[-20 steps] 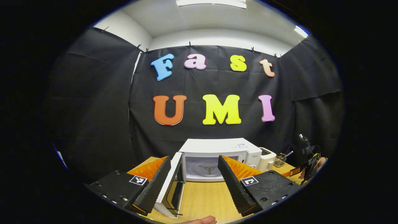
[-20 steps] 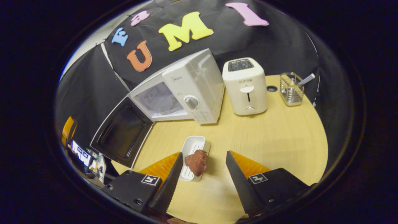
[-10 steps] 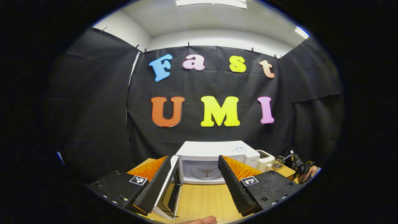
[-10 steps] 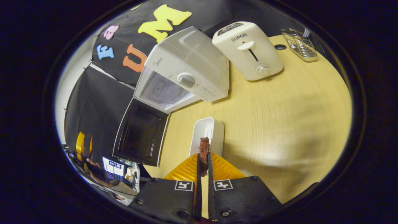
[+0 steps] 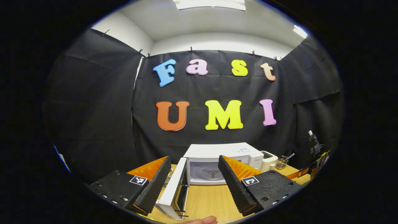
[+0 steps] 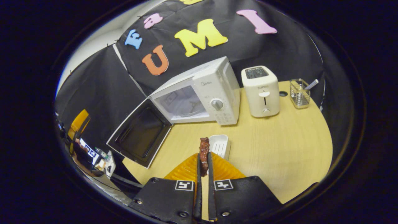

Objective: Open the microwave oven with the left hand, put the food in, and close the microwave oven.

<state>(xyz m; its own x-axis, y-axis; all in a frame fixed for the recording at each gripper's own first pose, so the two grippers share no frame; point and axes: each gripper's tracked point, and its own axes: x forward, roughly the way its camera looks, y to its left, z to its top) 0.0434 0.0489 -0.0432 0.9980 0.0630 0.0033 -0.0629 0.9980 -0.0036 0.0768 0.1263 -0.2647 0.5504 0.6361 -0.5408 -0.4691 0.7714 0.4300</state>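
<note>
Door's open, so I'm on the put-food-in step. My right gripper (image 6: 202, 165) is pinching the piece of meat (image 6: 204, 152) between both fingers, the meat sticking up past the tips, above the desk (image 6: 279, 149) and lifted clear of the small white tray (image 6: 219, 145), which sits just beside and beyond the tips. The microwave oven (image 6: 199, 96) is ahead and to the left in the right gripper view, cavity facing me, its door (image 6: 140, 132) swung wide to the left. Next move: carry the meat forward-left into the cavity, keeping clear of the door edge and control panel, then release. My left gripper (image 5: 192, 183) is spread and holding nothing, hanging in front of the open door (image 5: 175, 196), well placed to push it shut after.
</note>
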